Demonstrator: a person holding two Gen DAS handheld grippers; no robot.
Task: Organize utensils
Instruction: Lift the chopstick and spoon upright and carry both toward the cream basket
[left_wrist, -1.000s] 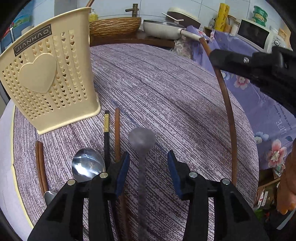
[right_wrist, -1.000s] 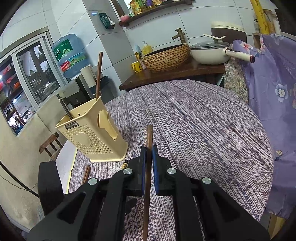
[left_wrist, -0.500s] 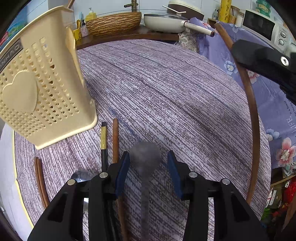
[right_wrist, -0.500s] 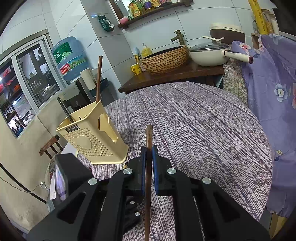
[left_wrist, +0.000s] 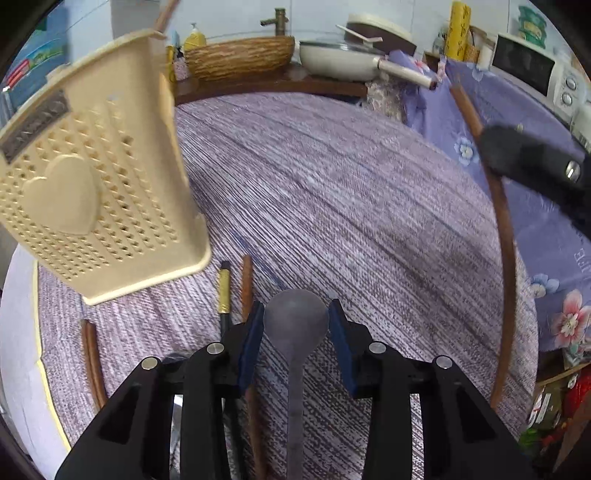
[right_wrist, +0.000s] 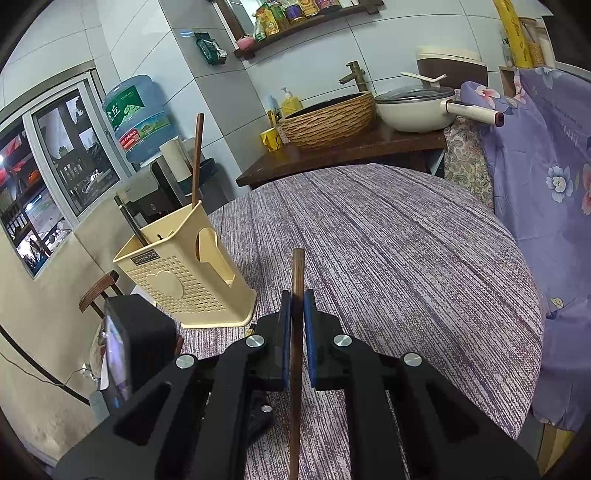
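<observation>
A cream perforated utensil holder (left_wrist: 92, 199) stands on the purple tablecloth, also in the right wrist view (right_wrist: 184, 273), with a brown chopstick (right_wrist: 197, 158) and a black one (right_wrist: 131, 221) in it. My left gripper (left_wrist: 295, 321) is open, its blue pads either side of a grey spoon (left_wrist: 295, 325) that lies on the cloth. A black gold-banded chopstick (left_wrist: 223, 291) and a brown chopstick (left_wrist: 245, 288) lie just left of it. My right gripper (right_wrist: 297, 306) is shut on a brown wooden chopstick (right_wrist: 297, 273), held above the table right of the holder.
Another pair of brown chopsticks (left_wrist: 90, 354) lies by the table's left edge. A woven basket (right_wrist: 328, 122) and a white pan (right_wrist: 417, 110) sit on the wooden counter behind. Purple floral fabric (right_wrist: 546, 177) hangs at the right. A wooden chair (right_wrist: 99, 291) stands left of the table.
My left gripper has moved forward along the grey spoon until its bowl sits between the pads; the steel spoon has dropped out of view. The right gripper, still holding its chopstick, rose slightly.
</observation>
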